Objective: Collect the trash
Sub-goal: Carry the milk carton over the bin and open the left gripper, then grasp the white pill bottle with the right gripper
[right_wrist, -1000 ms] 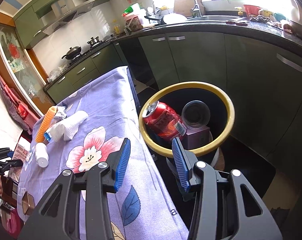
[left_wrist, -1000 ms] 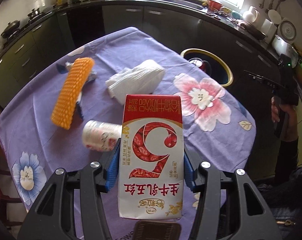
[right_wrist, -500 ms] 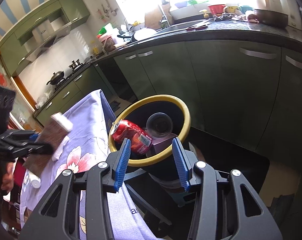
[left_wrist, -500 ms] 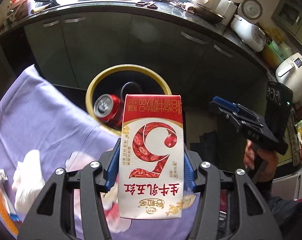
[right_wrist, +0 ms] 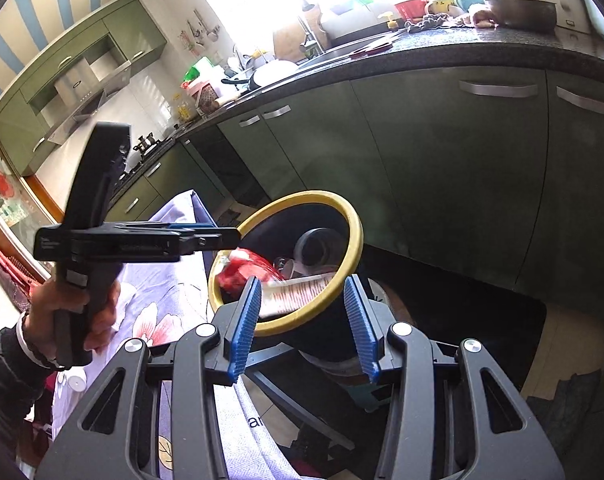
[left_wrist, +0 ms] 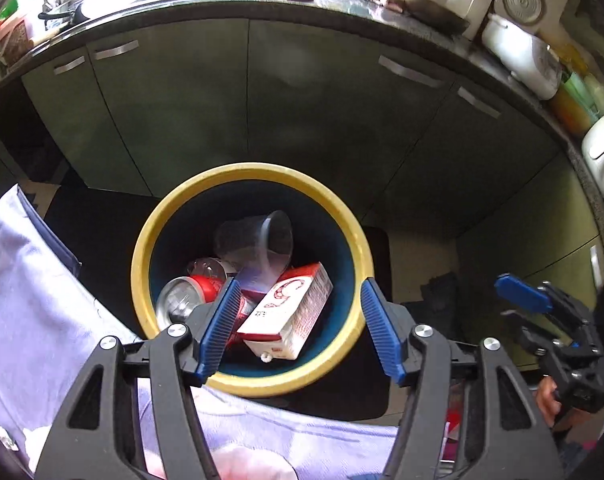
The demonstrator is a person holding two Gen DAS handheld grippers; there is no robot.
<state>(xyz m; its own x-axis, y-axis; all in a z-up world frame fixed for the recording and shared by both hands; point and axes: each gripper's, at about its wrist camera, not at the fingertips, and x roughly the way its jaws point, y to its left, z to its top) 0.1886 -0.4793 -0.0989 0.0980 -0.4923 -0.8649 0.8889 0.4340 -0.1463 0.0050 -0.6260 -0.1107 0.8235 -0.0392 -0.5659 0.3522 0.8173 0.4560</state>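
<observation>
A dark bin with a yellow rim [left_wrist: 141,240] stands on the floor beside the table; it also shows in the right wrist view [right_wrist: 356,240]. Inside lie a red and white milk carton [left_wrist: 289,312], a red can [left_wrist: 181,300] and a clear plastic cup [left_wrist: 261,240]. My left gripper [left_wrist: 297,328] is open and empty above the bin's near rim. My right gripper [right_wrist: 306,324] is open and empty, low beside the bin. The left gripper also shows in the right wrist view [right_wrist: 217,236], held over the bin.
The purple flowered tablecloth [left_wrist: 25,312] lies at lower left, also seen in the right wrist view [right_wrist: 169,284]. Green kitchen cabinets [left_wrist: 302,100] stand behind the bin. A small white bottle [right_wrist: 75,380] lies on the table. The worktop [right_wrist: 482,44] carries dishes and appliances.
My left gripper has opened and let go of the milk carton, which now lies in the bin. The left gripper has moved over the bin. The right gripper has shifted slightly.
</observation>
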